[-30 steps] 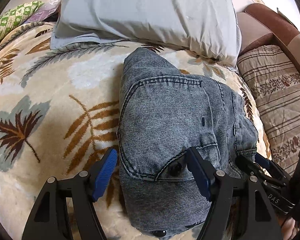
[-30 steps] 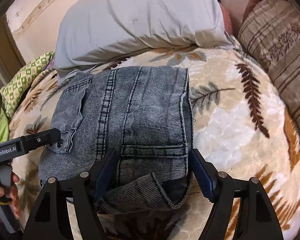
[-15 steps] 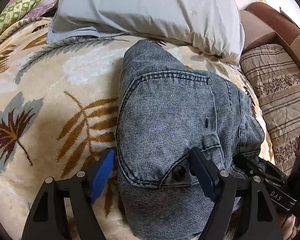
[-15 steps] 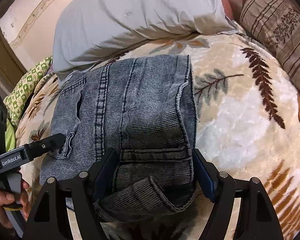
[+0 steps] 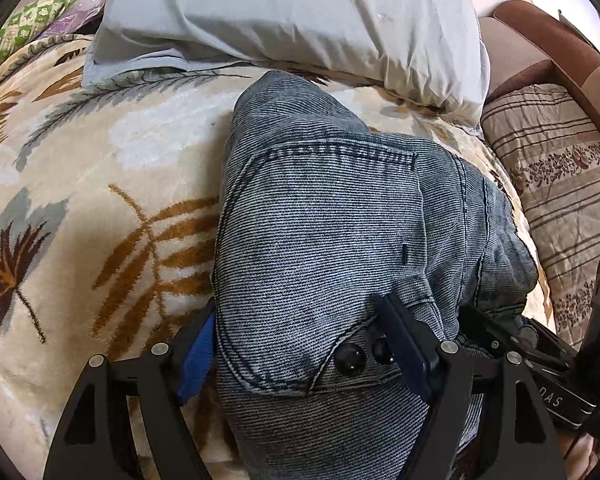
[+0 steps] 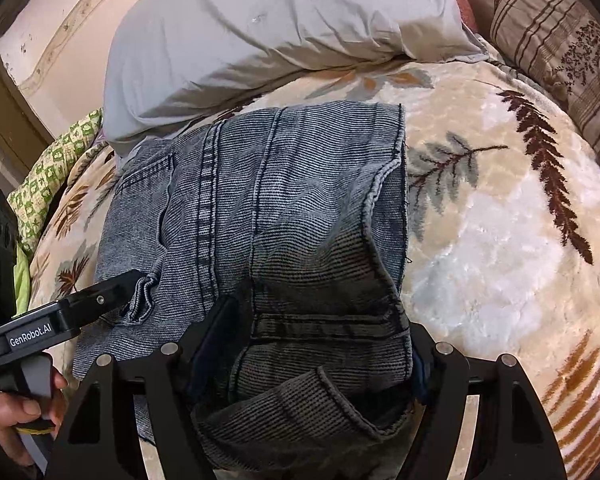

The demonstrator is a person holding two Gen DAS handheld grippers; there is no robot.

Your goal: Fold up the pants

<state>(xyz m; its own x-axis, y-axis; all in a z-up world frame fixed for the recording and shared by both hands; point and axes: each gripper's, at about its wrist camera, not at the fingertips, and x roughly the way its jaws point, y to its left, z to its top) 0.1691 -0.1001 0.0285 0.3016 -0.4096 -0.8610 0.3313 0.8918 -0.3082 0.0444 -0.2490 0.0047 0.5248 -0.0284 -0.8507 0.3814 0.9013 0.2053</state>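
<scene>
The grey-blue denim pants (image 5: 324,240) lie folded in a bundle on the leaf-patterned blanket (image 5: 80,200). My left gripper (image 5: 296,336) is open, its fingers astride the near waistband corner by the two dark buttons (image 5: 350,358). My right gripper (image 6: 312,344) is open too, its fingers either side of the folded leg end of the pants (image 6: 260,220), which bulges up between them. The left gripper also shows in the right wrist view (image 6: 112,292), touching the denim's left edge. The right gripper shows at the lower right of the left wrist view (image 5: 500,340).
A grey pillow (image 5: 300,20) lies just behind the pants. A striped cushion (image 5: 560,184) and brown sofa arm (image 5: 548,52) are at the right. A green patterned cloth (image 6: 52,176) sits at the far left, with the cream headboard (image 6: 60,28) behind.
Both grippers have moved forward onto the pants, so the denim now sits deeper between the fingers. The fold under the right gripper has bunched up higher.
</scene>
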